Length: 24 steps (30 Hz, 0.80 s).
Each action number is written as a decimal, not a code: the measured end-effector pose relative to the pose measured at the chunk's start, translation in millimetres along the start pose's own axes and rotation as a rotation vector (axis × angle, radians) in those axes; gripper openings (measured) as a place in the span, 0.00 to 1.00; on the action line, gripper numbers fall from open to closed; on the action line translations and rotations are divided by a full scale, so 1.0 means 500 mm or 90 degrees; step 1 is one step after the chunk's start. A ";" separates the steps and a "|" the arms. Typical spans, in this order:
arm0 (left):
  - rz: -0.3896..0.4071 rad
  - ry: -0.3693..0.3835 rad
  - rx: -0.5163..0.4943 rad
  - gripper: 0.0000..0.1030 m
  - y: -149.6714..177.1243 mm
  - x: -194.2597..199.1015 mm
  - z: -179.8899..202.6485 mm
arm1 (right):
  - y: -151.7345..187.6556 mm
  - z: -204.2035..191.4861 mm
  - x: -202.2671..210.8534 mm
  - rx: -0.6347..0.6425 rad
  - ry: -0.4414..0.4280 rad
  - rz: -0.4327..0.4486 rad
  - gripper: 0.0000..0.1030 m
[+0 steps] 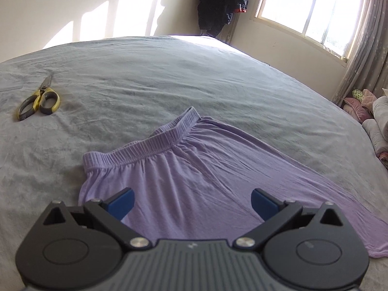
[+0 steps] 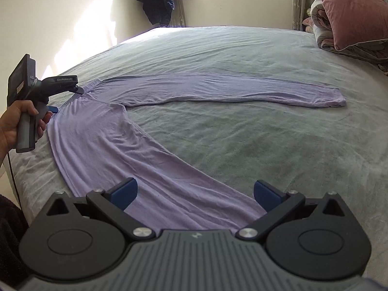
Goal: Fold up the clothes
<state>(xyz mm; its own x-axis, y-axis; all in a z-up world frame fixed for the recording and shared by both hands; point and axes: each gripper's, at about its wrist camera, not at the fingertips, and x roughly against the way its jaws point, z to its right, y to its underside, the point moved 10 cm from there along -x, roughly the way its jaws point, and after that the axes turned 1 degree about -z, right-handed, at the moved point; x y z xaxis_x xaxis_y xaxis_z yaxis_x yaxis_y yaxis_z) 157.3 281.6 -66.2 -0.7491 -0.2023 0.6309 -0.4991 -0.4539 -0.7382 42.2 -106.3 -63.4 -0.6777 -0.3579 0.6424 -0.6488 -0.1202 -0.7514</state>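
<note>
Lying spread on the grey bed (image 2: 242,145) are lilac trousers (image 2: 101,135), legs splayed apart. Both the left gripper (image 1: 192,202) near the waistband (image 1: 155,140) and the right gripper (image 2: 195,194) over the near leg are gaping wide, holding nothing. Pinching waistband and hem together would likely be folding cleanest.

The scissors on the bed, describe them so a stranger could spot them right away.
Start at the big grey bed. Left of the purple trousers, lying apart on bare cover, are the scissors. Their yellow-and-grey handles and metal blades make them the only hard tool there.
</note>
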 end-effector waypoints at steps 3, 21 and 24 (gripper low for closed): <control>0.013 0.014 -0.006 0.99 -0.018 -0.005 0.005 | -0.064 -0.028 -0.047 0.001 -0.040 0.013 1.00; 0.000 0.057 -0.094 0.65 -0.017 -0.066 0.008 | -0.238 -0.191 -0.285 0.099 -0.105 -0.021 1.00; -0.008 0.048 -0.091 0.64 -0.014 -0.074 -0.001 | -0.259 -0.215 -0.309 0.122 -0.106 -0.026 1.00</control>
<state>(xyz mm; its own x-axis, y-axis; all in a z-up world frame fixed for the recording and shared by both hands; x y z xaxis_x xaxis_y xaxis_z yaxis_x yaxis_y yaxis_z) 188.6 292.8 -84.5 -0.7700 -0.1295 0.6247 -0.5619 -0.3260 -0.7602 193.6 64.1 -49.1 -0.5754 -0.4949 0.6512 -0.5862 -0.3057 -0.7503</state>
